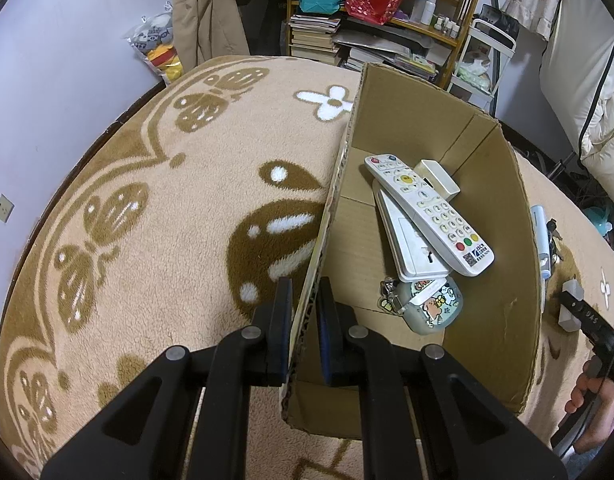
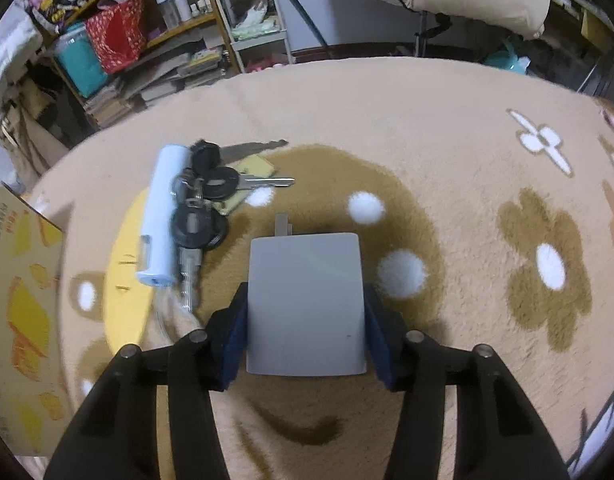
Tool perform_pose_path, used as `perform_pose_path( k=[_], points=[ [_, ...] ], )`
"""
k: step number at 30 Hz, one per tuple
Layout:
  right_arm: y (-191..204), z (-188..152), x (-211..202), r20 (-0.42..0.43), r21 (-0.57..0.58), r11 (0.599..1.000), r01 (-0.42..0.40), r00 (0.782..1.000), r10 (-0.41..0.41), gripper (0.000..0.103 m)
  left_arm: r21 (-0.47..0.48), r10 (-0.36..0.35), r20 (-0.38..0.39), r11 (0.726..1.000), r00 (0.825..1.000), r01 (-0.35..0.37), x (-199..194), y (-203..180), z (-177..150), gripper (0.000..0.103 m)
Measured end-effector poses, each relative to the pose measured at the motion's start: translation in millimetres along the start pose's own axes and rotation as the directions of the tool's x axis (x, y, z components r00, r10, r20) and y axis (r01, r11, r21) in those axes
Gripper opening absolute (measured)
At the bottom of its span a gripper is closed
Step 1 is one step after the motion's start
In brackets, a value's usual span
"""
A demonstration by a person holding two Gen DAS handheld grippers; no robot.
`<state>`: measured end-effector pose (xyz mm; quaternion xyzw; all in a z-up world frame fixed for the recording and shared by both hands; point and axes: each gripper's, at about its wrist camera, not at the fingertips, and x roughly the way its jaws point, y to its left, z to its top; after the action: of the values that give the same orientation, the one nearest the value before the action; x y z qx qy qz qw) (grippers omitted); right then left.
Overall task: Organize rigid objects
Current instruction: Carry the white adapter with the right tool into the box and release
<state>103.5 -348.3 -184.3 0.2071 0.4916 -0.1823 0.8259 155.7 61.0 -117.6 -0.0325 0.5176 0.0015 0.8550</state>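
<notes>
Cardboard box (image 1: 495,280), open at the top, is seen standing on a beige blanket (image 1: 167,200) patterned with brown flowers and butterflies. Its near left wall is clamped between the black fingers of the left hand-held gripper (image 1: 305,320), whose jaws are clenched on the cardboard edge. Inside the box, a white remote control (image 1: 431,214) is laid slantwise across a second white remote (image 1: 407,244), with a small cream block (image 1: 437,178) touching its far side. A small pouch printed with cartoon figures (image 1: 431,304) is seen near the box's near end, partly under the lower remote.

Outside the box, to its right, a flat grey square adapter (image 2: 305,304) is lying on the blanket, with a prong showing at its far edge. It is bracketed by the blue-padded jaws of the right hand-held gripper (image 2: 305,340), which are set against its two sides in a grasp. Just beside the adapter's left, a bunch of black-headed keys (image 2: 205,200) is lying, touching a pale blue cylindrical device (image 2: 161,216). A yellow-printed outer wall of the box (image 2: 23,300) is visible at the far left of the right wrist view.
</notes>
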Motion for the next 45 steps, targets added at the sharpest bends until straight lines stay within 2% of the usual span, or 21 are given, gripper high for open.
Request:
perform_pose_path(
  k=[8, 20, 28, 36, 41, 45],
  points=[
    [13.8, 3.7, -24.8, 0.042, -0.01, 0.996, -0.087, 0.995, 0.088, 0.056, -0.011, -0.005, -0.004, 1.0, 1.0, 0.005, 0.5, 1.6, -0.4, 0.011],
    [73.6, 11.6, -77.6, 0.097, -0.143, 0.961, -0.235, 0.963, 0.25, 0.056, -0.018, -0.01, -0.005, 1.0, 1.0, 0.01, 0.1, 3.6, -1.2, 0.011],
    [134.5, 4.2, -99.3, 0.067, -0.255, 0.908, -0.332, 0.931, 0.359, 0.056, -0.018, -0.009, -0.006, 1.0, 1.0, 0.009, -0.6, 4.0, -0.2, 0.011],
    [203.4, -8.8, -110.5, 0.004, -0.398, 0.824, -0.403, 0.898, 0.441, 0.056, -0.017, -0.009, -0.006, 1.0, 1.0, 0.008, -0.3, 3.5, -0.1, 0.011],
    [238.3, -17.5, -107.5, -0.025, -0.467, 0.785, -0.407, 0.894, 0.448, 0.056, -0.011, -0.006, -0.005, 1.0, 1.0, 0.006, -0.6, 3.2, 0.6, 0.011],
    [250.8, -21.6, -93.4, -0.051, -0.489, 0.765, -0.419, 0.89, 0.454, 0.056, -0.012, -0.007, -0.006, 1.0, 1.0, 0.007, -0.1, 3.5, 1.1, 0.011]
  ],
)
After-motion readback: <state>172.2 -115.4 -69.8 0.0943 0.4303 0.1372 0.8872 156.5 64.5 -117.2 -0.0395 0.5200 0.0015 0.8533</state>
